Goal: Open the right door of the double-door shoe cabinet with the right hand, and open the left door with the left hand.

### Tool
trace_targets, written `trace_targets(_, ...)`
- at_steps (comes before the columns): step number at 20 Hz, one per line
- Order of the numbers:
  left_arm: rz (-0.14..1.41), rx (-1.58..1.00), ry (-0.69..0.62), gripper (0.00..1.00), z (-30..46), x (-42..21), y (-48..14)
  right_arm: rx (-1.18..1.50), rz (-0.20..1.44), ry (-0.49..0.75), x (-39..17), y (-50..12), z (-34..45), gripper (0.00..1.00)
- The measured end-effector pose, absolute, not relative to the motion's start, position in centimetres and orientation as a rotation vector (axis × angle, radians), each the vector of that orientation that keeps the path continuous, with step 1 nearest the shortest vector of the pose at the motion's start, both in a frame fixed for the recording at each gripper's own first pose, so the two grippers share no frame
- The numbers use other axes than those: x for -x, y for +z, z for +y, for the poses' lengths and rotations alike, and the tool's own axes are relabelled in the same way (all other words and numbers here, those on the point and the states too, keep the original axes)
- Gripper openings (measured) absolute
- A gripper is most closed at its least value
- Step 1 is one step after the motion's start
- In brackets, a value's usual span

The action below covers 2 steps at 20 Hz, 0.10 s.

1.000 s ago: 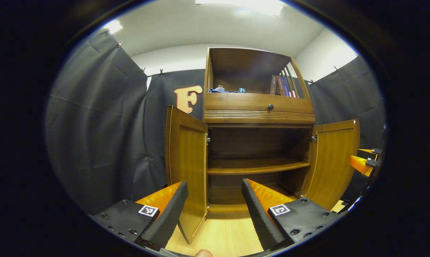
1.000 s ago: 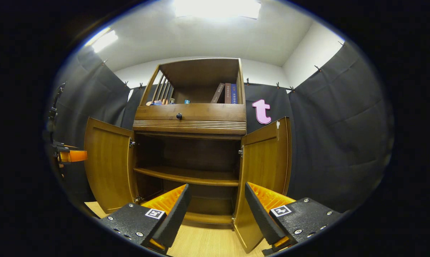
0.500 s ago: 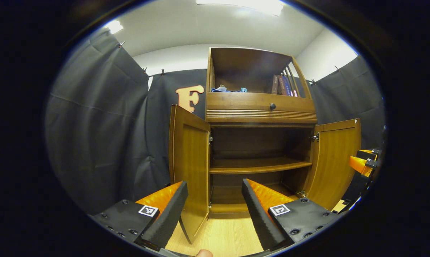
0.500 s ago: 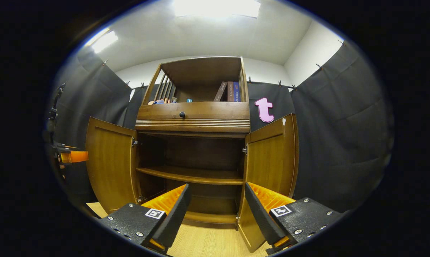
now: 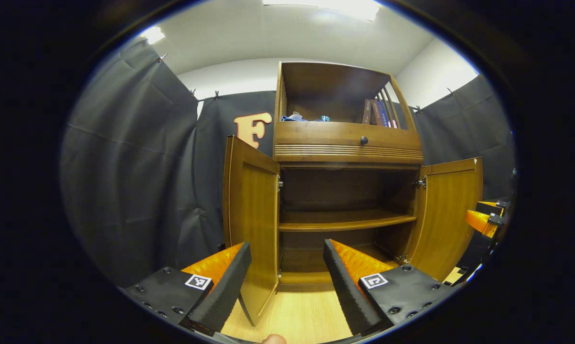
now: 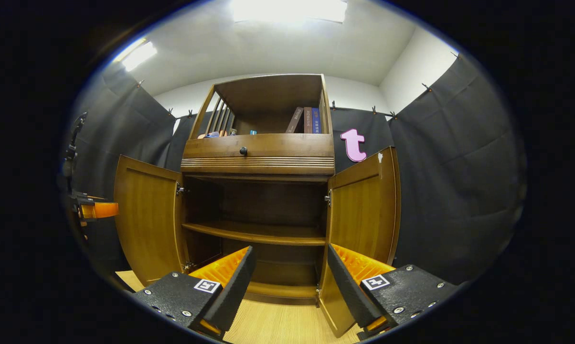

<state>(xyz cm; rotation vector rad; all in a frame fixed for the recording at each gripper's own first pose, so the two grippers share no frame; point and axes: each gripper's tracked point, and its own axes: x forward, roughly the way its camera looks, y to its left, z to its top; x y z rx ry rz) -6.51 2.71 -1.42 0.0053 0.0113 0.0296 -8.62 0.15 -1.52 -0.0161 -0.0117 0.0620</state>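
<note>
Now upright left door (image 5: 251,224), right door (image 6: 361,210) swung outward, both grippers (empty) agape.

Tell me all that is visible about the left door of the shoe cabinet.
The left door is a tall panel that looks like glossy brown wood, with a framed edge. It stands swung wide open, upright, hinged at the cabinet's left side by a metal hinge near its top. Its lower edge hangs above the light wooden floor. Nothing grips it.
</note>
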Motion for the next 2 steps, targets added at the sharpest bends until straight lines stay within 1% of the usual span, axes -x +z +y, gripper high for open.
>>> trace_targets(2, 0.012, -0.008, 0.031, 0.94, 2.78, 6.59, -1.49, 0.012, -0.011, 0.067, 8.71, -1.53, 0.39, 0.92)
